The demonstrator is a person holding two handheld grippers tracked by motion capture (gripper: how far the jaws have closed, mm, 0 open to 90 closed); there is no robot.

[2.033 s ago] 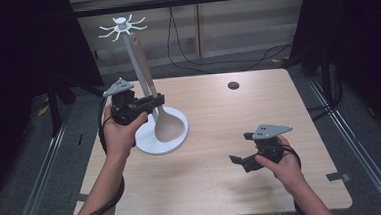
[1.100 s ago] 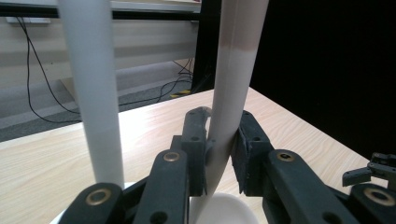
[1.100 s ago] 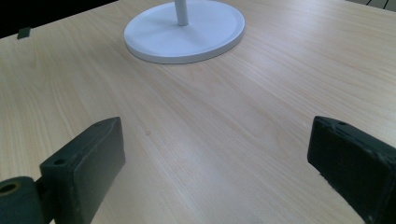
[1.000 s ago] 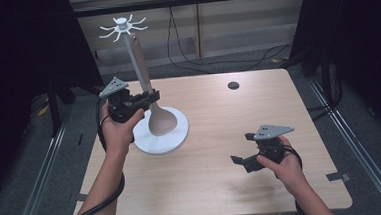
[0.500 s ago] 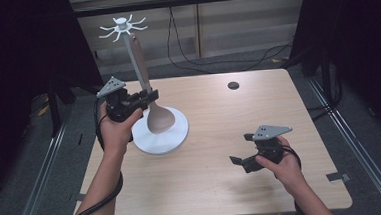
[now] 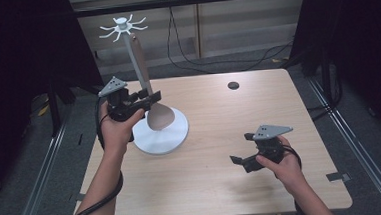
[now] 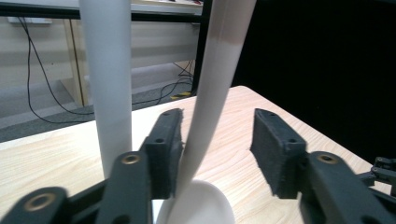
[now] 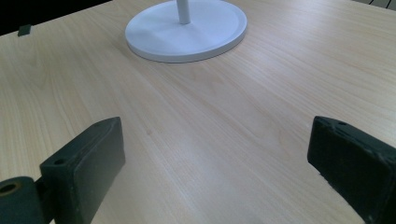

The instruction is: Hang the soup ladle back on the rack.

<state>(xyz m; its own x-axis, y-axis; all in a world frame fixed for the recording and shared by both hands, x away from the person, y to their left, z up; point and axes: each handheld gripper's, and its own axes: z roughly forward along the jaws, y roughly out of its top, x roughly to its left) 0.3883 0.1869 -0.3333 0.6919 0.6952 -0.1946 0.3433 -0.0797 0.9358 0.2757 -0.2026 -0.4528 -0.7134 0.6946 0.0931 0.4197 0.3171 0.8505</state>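
Note:
A white stand with a ring of hooks at its top [image 6: 122, 25] rises from a round base [image 6: 176, 134] at the table's left. A long beige spoon [image 6: 159, 117] hangs upright beside the pole, handle up by the hooks and bowl just above the base. My left gripper [image 6: 150, 97] is open around the spoon's handle [image 7: 219, 70]. The handle touches one pad [image 7: 169, 140] and the other pad stands well apart; the pole [image 7: 107, 84] is just outside the jaws. My right gripper [image 6: 241, 163] is open low over bare table at the front right, jaws facing the base [image 8: 187, 28].
A small black round disc [image 6: 233, 85] lies near the table's far edge. A bit of dark tape [image 6: 335, 177] sits by the right edge. Cables run over the floor behind the table. Metal rails flank both sides.
My left gripper has drifted slightly left by the stand, and the spoon's bowl now shows apart from the pole. The right gripper has hardly moved.

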